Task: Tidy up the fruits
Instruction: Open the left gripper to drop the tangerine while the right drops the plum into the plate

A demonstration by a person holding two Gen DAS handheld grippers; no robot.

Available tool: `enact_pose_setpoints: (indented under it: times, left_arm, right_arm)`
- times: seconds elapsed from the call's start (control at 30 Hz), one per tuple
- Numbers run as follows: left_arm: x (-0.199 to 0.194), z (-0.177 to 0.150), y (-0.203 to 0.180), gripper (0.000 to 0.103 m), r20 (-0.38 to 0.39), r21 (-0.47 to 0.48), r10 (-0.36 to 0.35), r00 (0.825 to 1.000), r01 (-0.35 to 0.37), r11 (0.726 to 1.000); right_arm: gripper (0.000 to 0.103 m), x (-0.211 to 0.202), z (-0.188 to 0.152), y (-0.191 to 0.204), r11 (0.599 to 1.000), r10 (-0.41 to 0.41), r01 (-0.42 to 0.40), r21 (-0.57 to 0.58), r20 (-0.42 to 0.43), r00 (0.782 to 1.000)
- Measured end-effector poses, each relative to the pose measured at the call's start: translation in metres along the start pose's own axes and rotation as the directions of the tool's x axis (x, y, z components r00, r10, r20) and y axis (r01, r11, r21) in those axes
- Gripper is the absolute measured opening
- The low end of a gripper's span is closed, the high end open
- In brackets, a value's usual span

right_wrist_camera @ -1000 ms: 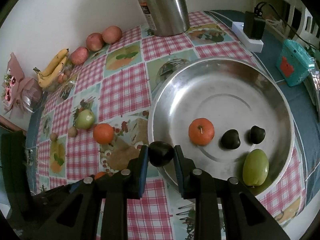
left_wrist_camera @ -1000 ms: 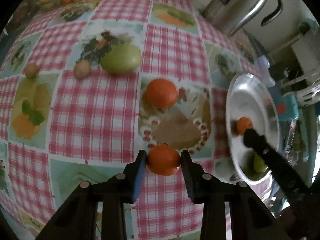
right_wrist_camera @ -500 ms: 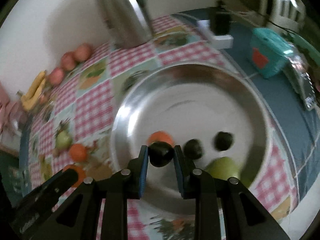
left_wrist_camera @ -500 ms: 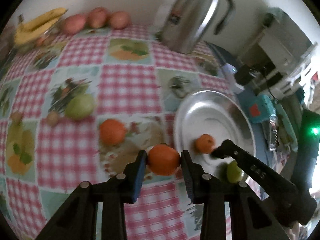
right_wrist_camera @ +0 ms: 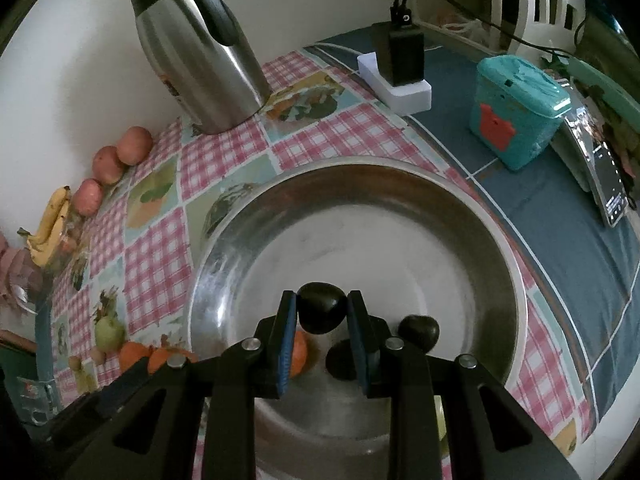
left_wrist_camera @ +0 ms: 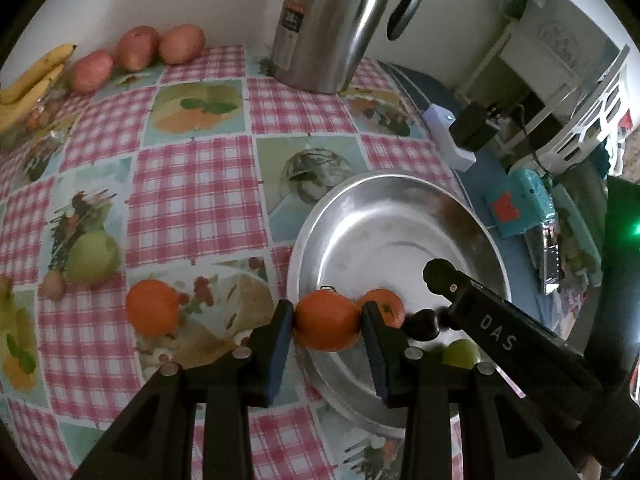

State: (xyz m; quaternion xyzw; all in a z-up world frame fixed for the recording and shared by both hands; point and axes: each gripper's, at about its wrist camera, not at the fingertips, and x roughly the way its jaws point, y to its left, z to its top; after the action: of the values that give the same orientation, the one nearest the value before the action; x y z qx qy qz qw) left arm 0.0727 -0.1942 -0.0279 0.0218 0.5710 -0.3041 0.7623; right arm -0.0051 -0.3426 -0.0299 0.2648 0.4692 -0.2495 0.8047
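My left gripper (left_wrist_camera: 327,312) is shut on an orange (left_wrist_camera: 327,326), held over the left rim of a wide metal bowl (left_wrist_camera: 360,216). In the bowl lie another orange (left_wrist_camera: 386,304) and a green fruit (left_wrist_camera: 460,354). My right gripper (right_wrist_camera: 322,300) is shut on a dark plum-like fruit (right_wrist_camera: 322,314) above the bowl's (right_wrist_camera: 360,208) middle. Below it sit the bowl's orange (right_wrist_camera: 300,354) and two dark fruits (right_wrist_camera: 420,330). A loose orange (left_wrist_camera: 152,306) and a green fruit (left_wrist_camera: 92,256) rest on the checked tablecloth.
A steel kettle (left_wrist_camera: 336,20) stands at the back, with three red apples (left_wrist_camera: 136,46) and bananas (left_wrist_camera: 32,80) along the wall. Right of the bowl are a power strip with a charger (right_wrist_camera: 400,76), a teal box (right_wrist_camera: 516,108) and a phone (right_wrist_camera: 608,184).
Both grippers have carried their fruits across toward the bowl: the orange went from over the tablecloth to the bowl's left rim, the dark fruit from the rim to over the bowl's middle.
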Motion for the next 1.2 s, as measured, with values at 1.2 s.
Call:
enact_pose_setpoints:
  times: [1.2]
  left_arm:
    - [0.0,0.014,-0.004,0.051,0.0,0.018,-0.006,1.0,0.006,1.0]
  right_arm:
    - [0.061,0.005,0.017,0.004,0.999,-0.049,0.049,-0.009,-0.002,0.999]
